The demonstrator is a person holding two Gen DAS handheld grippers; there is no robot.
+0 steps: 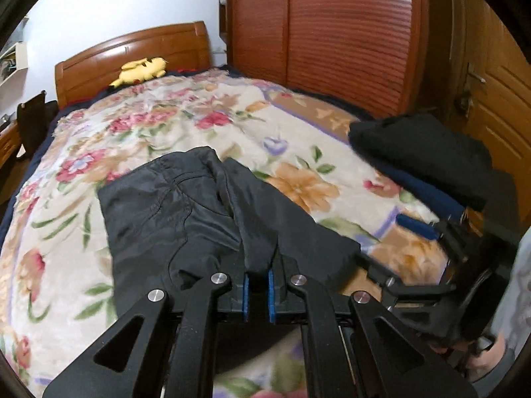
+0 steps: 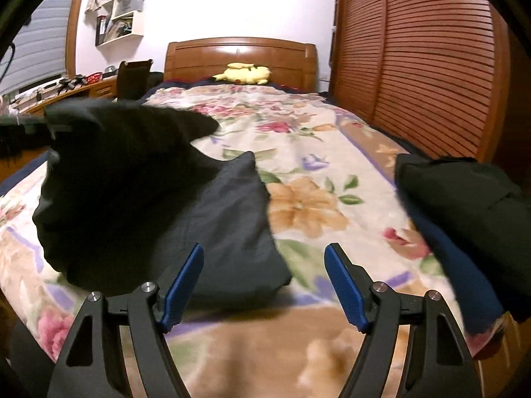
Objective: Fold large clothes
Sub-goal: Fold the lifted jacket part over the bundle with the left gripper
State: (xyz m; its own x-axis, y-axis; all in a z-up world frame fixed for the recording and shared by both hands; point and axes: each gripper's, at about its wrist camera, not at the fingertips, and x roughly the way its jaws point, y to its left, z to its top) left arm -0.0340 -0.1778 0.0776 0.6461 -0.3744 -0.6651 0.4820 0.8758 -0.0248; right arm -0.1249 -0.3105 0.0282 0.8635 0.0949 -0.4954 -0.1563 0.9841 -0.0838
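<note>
Blue pads on my left gripper (image 1: 256, 293) sit nearly together with a pinch of black fabric between them, so I am gripping the near end of the dark trousers (image 1: 186, 212); my right gripper (image 2: 264, 285) has its jaws spread wide and holds nothing. From the left tongs the trousers run straight ahead and a little leftward, lying flat on the floral blanket (image 1: 186, 116) with their long axis pointing away from me toward the wooden headboard (image 1: 132, 53) (the far end, with its curved seams and what looks like pocket stitching, I take to be the waist). A second strip of the same cloth (image 1: 298, 229) slants off to the right of my pinch, probably the other leg. In the right wrist view a dark panel of the trousers (image 2: 232, 232) lies just ahead and left of my open fingers, partly between them, so the right hand is near enough to take that edge. I judge the coming fold to run along the long axis, near end toward far end. Folded dark clothes (image 2: 464, 205) are stacked well off to the right, and a yellow plush toy (image 2: 245, 74) rests by the headboard.
</note>
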